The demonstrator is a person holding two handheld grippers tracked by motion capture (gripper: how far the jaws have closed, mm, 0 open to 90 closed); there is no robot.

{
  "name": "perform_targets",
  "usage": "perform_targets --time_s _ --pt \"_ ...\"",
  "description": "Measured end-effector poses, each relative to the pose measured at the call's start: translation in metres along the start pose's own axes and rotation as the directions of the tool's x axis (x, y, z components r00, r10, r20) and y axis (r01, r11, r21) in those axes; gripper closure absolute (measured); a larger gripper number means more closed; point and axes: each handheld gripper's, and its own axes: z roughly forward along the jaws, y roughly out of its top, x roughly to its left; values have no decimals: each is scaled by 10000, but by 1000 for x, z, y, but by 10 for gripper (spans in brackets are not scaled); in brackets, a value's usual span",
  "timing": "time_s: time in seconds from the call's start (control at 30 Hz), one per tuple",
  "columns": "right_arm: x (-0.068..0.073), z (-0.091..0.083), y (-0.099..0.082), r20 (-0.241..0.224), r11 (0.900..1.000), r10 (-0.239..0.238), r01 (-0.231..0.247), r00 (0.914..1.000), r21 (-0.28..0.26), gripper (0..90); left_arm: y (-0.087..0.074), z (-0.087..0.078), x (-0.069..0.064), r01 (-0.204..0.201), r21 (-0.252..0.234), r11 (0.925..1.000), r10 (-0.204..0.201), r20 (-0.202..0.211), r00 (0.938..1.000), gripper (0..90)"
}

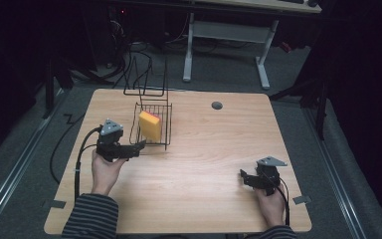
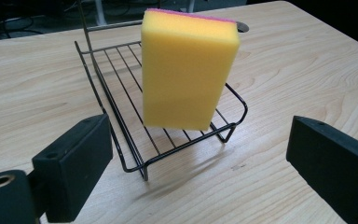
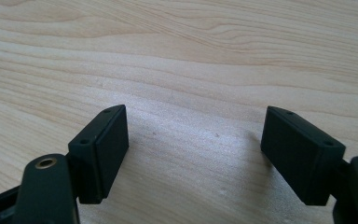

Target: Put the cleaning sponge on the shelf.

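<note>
yellow rectangular foam sponge with pink top (image 2: pixel 186 70) stands on end in the black wire rack (image 2: pixel 121 121). left gripper (image 2: pixel 200 163) spread, empty, just short of the rack. right gripper (image 3: pixel 193 154) spread over bare wooden table (image 3: pixel 177 56). risk: a jaw clips the rack rim, tips the sponge over.

A bright yellow sponge (image 2: pixel 189 70) with a thin pink top layer stands in a black wire rack (image 2: pixel 121 121) on a pale wood-grain surface (image 1: pixel 204 159). Both the left gripper (image 1: pixel 140 146) and the right gripper (image 1: pixel 242 178) are black, each topped with a grey plate. The person's sleeve (image 1: pixel 92 216) is striped dark and light grey. The floor (image 1: pixel 328 164) is grey.
</note>
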Motion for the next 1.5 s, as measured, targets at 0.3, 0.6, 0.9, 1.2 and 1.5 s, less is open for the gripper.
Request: perform_targets --time_s 0.3,0.6,0.9,1.2,1.5 --pt "0 0 0 2 10000 1 -1 10000 -2 235 -7 -10 3 178 -225 9996 -179 -55 9998 89" --pt "0 0 0 2 10000 0 0 10000 -1 235 -16 -20 7 274 -278 9992 -278 -155 9995 92" --pt "0 0 0 1 10000 0 0 10000 0 235 -25 -34 14 462 -398 9981 -471 -217 9987 103" --pt "0 0 0 1 10000 2 -2 10000 -1 235 -38 -45 22 755 -436 9962 -769 -308 9966 119" --pt "0 0 0 3 10000 2 -2 10000 0 235 -50 -46 25 859 -380 9956 -877 -487 9950 122"
